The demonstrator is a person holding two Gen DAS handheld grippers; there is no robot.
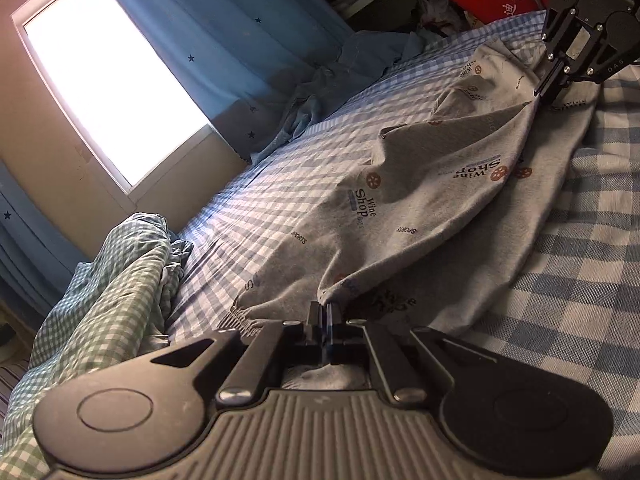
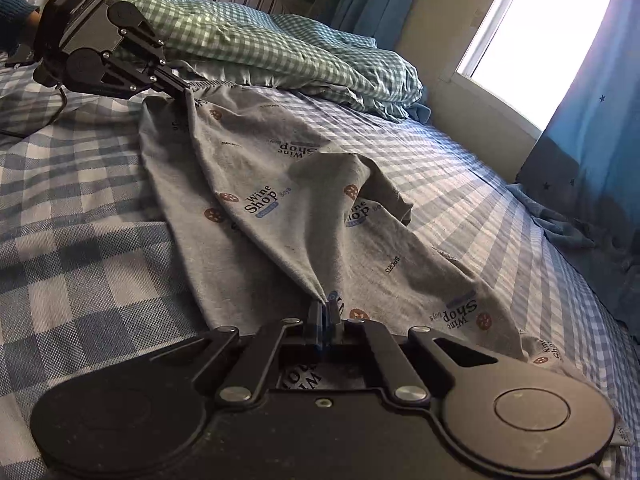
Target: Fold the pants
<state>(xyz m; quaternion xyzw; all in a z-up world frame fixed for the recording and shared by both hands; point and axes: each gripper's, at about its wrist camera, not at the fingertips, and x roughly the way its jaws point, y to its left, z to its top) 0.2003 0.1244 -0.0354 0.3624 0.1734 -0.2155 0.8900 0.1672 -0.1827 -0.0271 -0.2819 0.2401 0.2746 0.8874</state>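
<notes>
Pinching opposite ends, your left gripper (image 1: 325,309) and right gripper (image 2: 322,307) both clamp the grey printed pants (image 1: 404,216), stretched mid-frame over the checked bedsheet (image 1: 580,280), probably to carry one edge across.

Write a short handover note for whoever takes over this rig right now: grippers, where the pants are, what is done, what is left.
Left gripper: shut on the grey printed pants, pinching one edge.
Right gripper: shut on the pants at the opposite edge, fabric gathered at its fingers.
Pants: spread across the blue checked bedsheet, pulled into a ridge between the two grips, with loose bunched folds in the middle. The green checked quilt lies beside them, apart.
Done: both ends gripped, cloth low over the bed.
Left: no neat fold shows yet. Probably lay the cloth flat, smooth the bunching, then fold and release.
</notes>
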